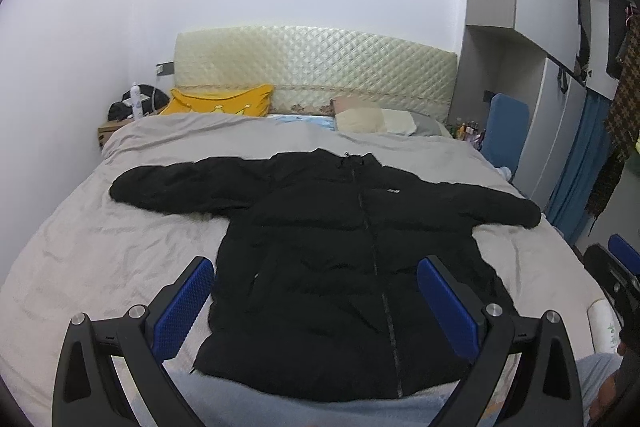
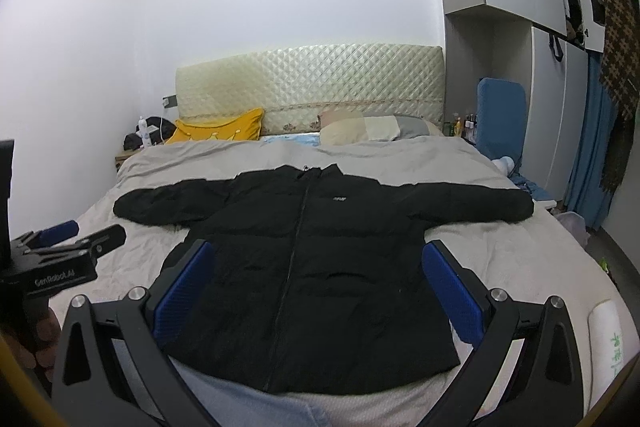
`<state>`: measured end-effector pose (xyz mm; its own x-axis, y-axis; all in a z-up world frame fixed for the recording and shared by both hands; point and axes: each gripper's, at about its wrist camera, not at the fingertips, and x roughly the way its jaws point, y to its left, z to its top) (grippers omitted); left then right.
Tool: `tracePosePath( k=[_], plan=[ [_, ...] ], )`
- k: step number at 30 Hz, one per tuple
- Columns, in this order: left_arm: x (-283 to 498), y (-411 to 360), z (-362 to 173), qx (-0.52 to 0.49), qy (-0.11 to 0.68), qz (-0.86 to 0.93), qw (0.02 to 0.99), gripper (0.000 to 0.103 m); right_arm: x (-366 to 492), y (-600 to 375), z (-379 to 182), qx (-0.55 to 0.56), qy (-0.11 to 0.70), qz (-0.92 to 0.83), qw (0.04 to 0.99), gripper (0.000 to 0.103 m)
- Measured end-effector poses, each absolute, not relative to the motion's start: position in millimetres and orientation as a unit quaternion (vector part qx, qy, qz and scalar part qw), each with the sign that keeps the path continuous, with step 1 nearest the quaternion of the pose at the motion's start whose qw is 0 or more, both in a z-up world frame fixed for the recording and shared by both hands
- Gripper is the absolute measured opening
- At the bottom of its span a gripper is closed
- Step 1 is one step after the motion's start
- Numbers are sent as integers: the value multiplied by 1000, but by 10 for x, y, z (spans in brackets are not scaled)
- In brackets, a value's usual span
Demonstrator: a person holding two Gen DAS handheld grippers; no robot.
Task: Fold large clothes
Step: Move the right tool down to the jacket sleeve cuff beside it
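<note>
Now | black puffer jacket (image 1: 340, 267) | flat, zipped, sleeves spread | bed (image 1: 100, 259)

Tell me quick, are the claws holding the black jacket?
Left claw: open, holding nothing.
Right claw: open, holding nothing.
The jacket lies flat.

I see the jacket (image 1: 332, 247) plain black with a small white chest logo (image 2: 339, 199); the bedspread (image 1: 100, 259) pale grey-beige; the headboard (image 2: 312, 83) cream, diamond-quilted; a pillow (image 1: 220, 101) bright yellow; my gripper pads (image 1: 188, 303) blue, finely textured, on black frames.
</note>
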<state>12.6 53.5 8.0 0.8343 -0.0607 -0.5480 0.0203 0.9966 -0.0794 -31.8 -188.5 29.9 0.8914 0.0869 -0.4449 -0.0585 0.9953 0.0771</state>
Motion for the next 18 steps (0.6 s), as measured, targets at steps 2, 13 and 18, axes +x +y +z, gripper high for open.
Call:
tracePosePath(
  k=[2,13,18],
  plan=[
    [229,475,93,-32,285,-27,958,103,-208,-1957,332,36,225,32,973,103],
    [827,114,186,-30,276,-68,958,103,314,-2346,421,39,208,11,977,103],
    [1295,-58,101,-24,293,-84,952,103,568,-2603,441,39,188,-13,981,103]
  ],
)
